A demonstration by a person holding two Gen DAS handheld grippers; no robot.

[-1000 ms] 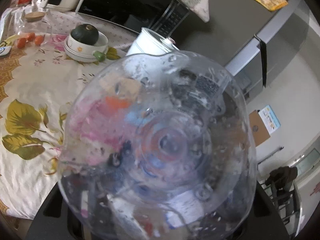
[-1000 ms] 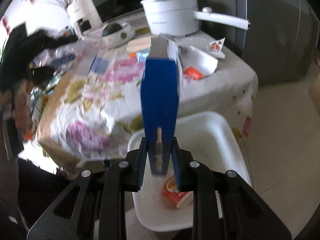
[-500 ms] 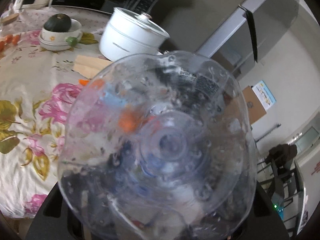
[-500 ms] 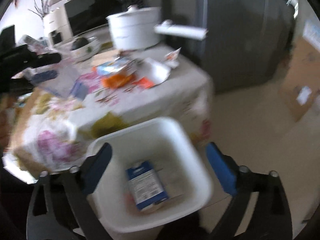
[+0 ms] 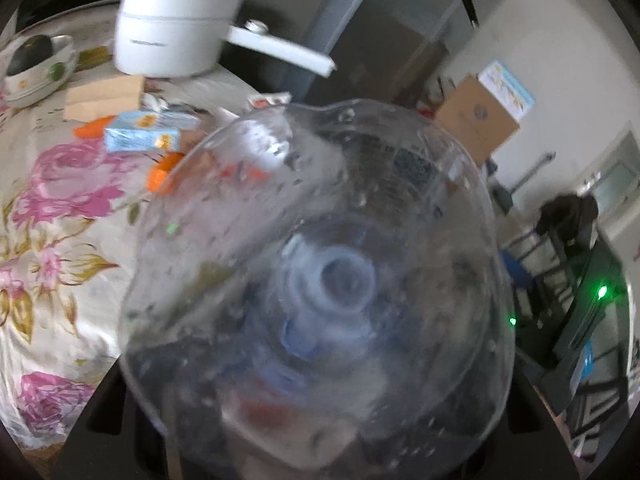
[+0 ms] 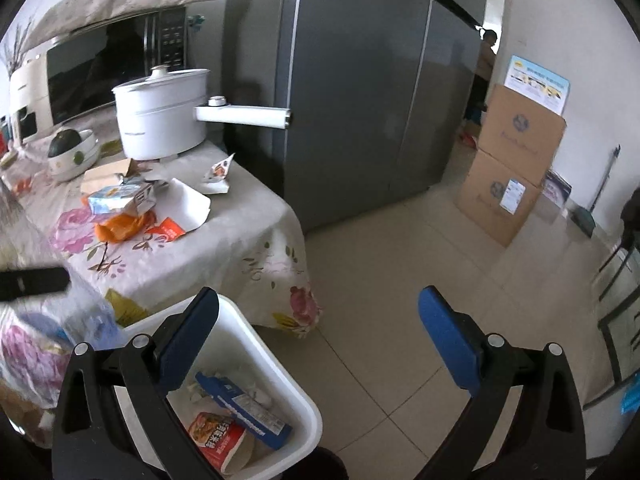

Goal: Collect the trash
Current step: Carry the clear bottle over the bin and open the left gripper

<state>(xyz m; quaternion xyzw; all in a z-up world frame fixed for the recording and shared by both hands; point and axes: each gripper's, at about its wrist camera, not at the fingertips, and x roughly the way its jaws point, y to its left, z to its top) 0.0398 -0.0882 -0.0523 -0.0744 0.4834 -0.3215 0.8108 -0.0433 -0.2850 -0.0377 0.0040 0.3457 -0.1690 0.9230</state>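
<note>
My right tongs (image 6: 318,322) spread wide, empty, above white bin (image 6: 280,368); left tongs pinching clear plastic bottle (image 5: 320,272) beside table (image 5: 60,240).

tablecloth (image 6: 224,240): cream w/ pink roses, olive leaves
bin (image 6: 280,376): white, below rt gripper (image 6: 318,320)
carton in bin (image 6: 244,412): blue
cup in bin (image 6: 216,436): red/orange print
pot (image 6: 160,112): white
fridge (image 6: 360,92): grey
bottle (image 5: 320,280): clear, in left gripper
gripper pads (image 6: 444,332): blue
boxes (image 6: 512,160): brown
</note>
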